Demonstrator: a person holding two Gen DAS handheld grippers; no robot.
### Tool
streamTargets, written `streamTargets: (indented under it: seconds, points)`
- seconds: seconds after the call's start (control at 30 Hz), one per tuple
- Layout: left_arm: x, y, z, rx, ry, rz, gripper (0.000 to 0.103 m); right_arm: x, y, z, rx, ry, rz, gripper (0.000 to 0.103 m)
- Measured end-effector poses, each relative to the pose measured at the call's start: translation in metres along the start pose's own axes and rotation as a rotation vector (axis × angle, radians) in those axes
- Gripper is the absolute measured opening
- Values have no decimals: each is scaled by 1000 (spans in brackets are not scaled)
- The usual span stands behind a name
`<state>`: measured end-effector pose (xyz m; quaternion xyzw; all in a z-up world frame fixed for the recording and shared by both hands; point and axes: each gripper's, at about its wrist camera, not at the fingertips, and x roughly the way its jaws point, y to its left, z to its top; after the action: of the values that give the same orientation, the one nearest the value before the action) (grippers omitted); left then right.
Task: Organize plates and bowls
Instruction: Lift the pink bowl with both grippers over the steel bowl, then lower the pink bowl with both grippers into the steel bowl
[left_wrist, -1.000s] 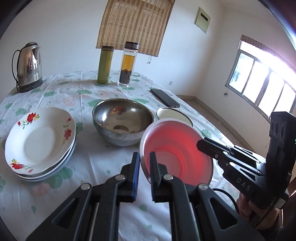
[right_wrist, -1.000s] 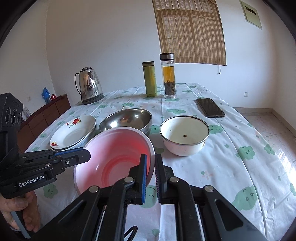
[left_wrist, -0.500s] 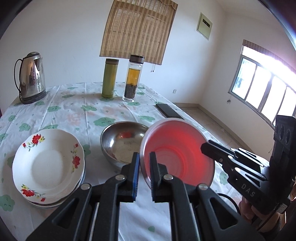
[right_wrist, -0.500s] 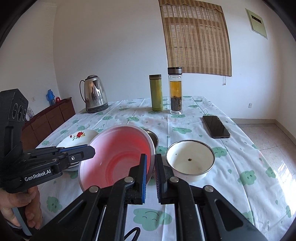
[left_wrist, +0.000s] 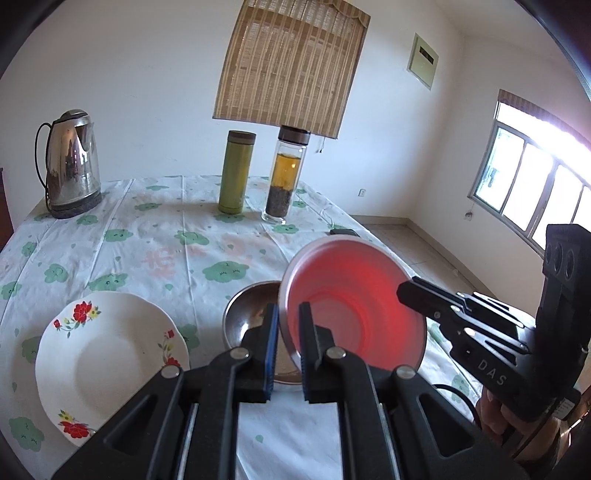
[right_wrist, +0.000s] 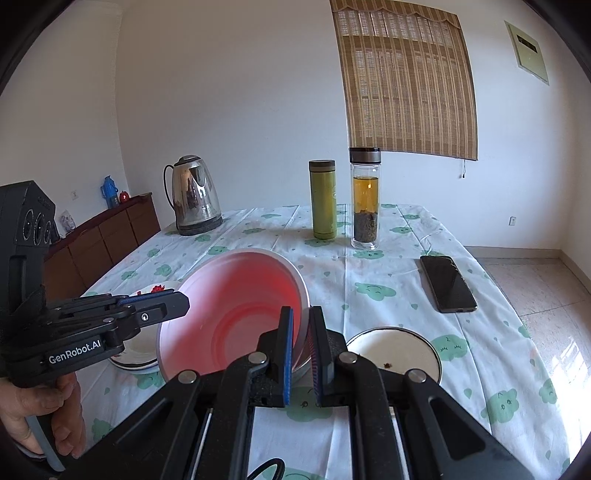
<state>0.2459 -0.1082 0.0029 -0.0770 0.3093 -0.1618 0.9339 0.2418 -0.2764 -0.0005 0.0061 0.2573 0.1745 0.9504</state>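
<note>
— So where have you got the pink bowl right now?

— Well, you have it pinched from both sides. Your left gripper is clamped on the near-left part of its rim, one finger inside the bowl and one outside, the jaws almost fully together with only the thin wall between them. Your right gripper does the same on the opposite rim, one pad inside and one outside. The bowl hangs between the two, tipped so its red inside faces you.

— And what is under it?

— In the left wrist view the steel bowl sits on the table directly behind and below the pink one, partly hidden by it. The flowered plates lie to the left. In the right wrist view the white bowl sits just to the right of your right gripper, and the phone lies farther back.

— What has changed in the last second?

— You have lifted it. A second ago the pink bowl was low beside the steel bowl; now it stands higher and covers much of it. Both grips have stayed as tight, and the kettle and the two bottles have not moved.
</note>
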Motion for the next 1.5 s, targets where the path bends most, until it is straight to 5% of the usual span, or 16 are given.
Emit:
streamTargets:
  seconds: [0.53,1.5]
  points:
    - [41,24,-3,-50,58,15,7,52,-11,9,52,46,43,9]
    - [51,34,-10,-59,94,29,7,79,-9,-12,46,107,24,9]
